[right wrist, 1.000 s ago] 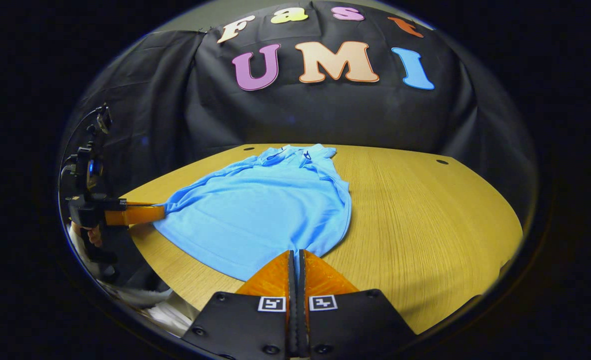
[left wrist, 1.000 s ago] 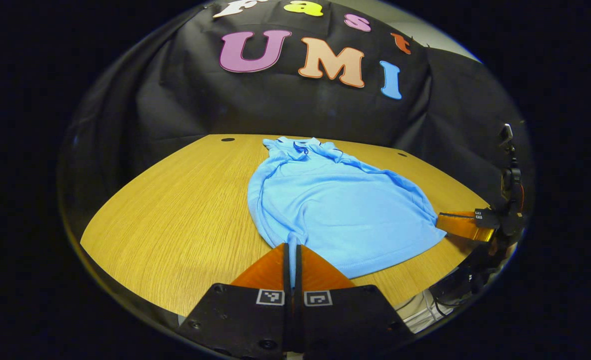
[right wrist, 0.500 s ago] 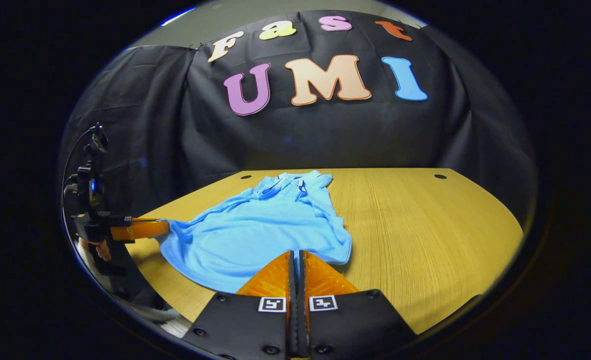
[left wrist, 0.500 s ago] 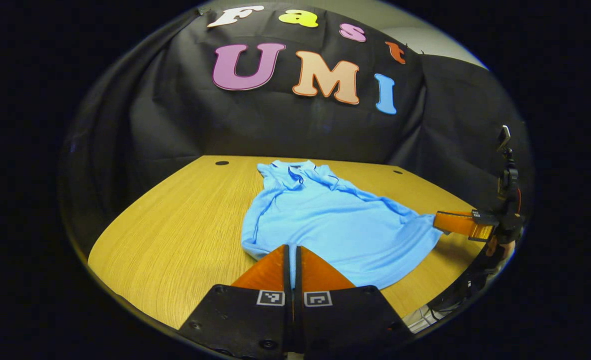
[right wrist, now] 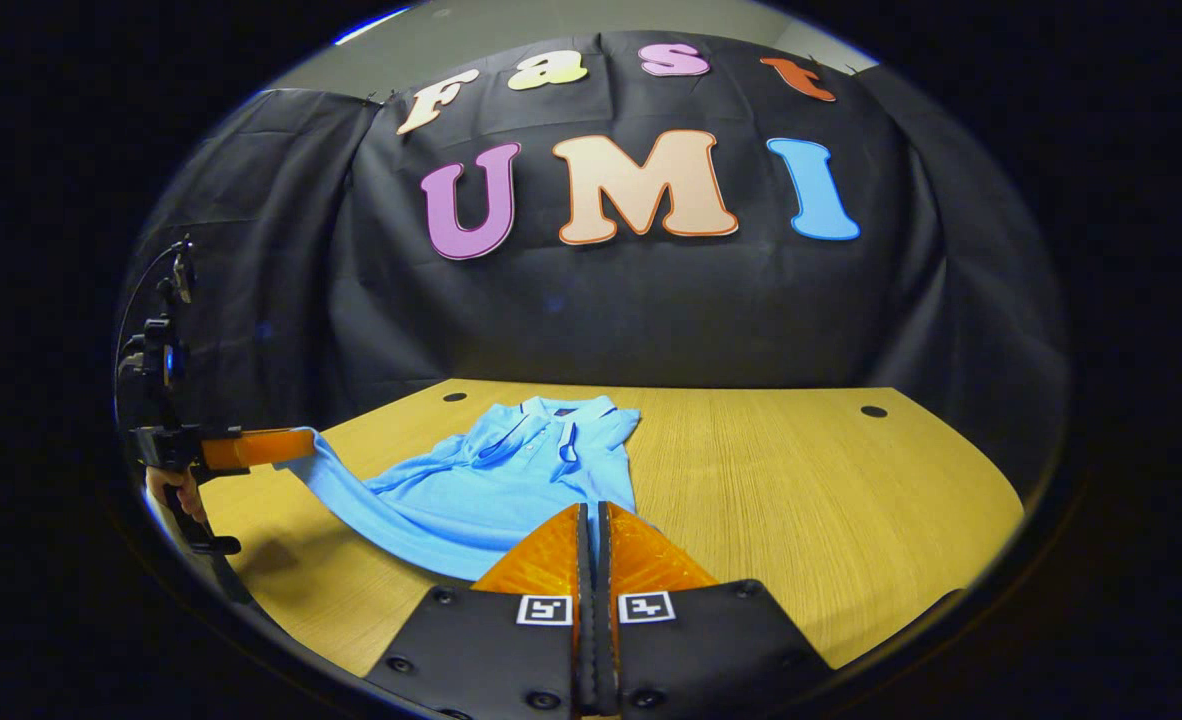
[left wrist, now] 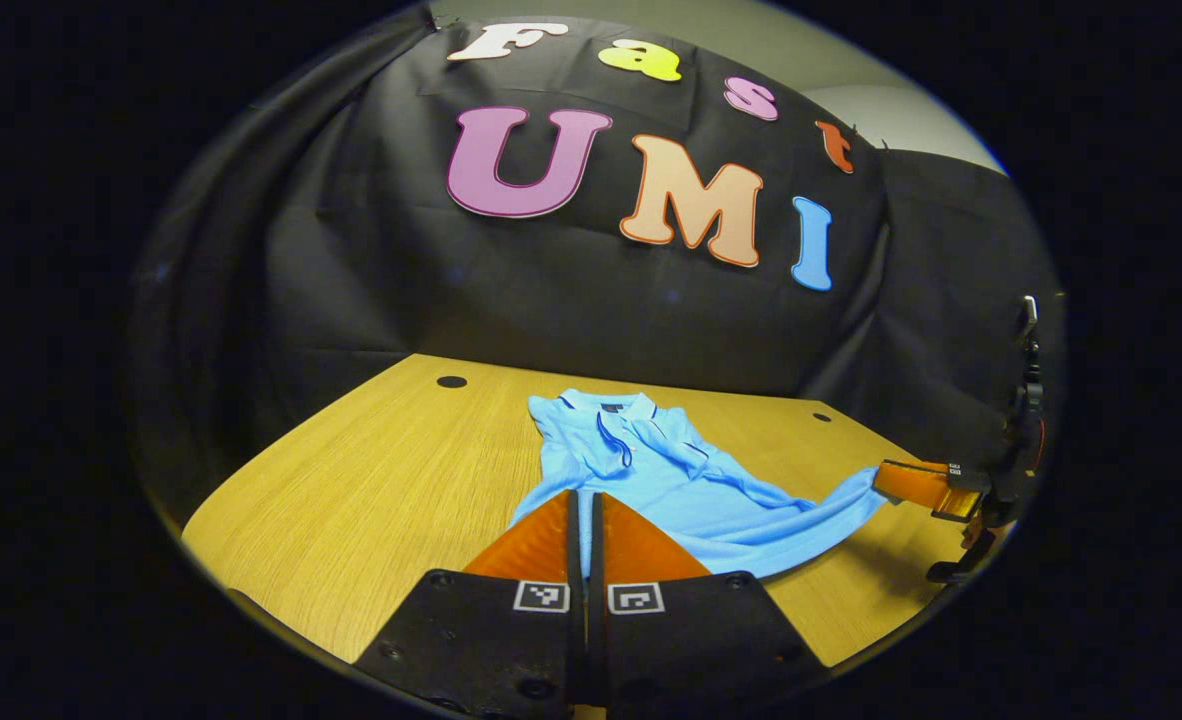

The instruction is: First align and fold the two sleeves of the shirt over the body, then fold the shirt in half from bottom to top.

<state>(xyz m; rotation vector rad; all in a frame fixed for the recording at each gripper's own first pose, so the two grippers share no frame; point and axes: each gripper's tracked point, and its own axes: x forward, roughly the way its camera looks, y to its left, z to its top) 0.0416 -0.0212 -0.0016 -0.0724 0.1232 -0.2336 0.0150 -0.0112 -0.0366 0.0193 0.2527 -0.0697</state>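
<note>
In the left gripper view, the left tool [left wrist: 581, 500] is seen pressed together on a bottom corner of the blue shirt [left wrist: 651, 470], a strip of cloth being pinched between its fingers. The shirt is stretched from its collar, which lies on the desk [left wrist: 351, 500], up to the lifted hem. At the right edge, the right tool [left wrist: 901, 480] is seen clamped on the other hem corner.

In the right gripper view, the right tool [right wrist: 592, 525] is shown closed on its corner of the shirt [right wrist: 491, 480], with the collar lying flat at the far end of the desk [right wrist: 801, 490]. The left tool [right wrist: 291, 442] is seen at the left, pinching cloth, with a hand [right wrist: 176, 490] below it.

The bottom-to-top fold is judged to be in hand. It would be done well if both corners were carried forward level and at the same pace, the hem kept taut, and the corners laid squarely at the shoulders before being released.
</note>
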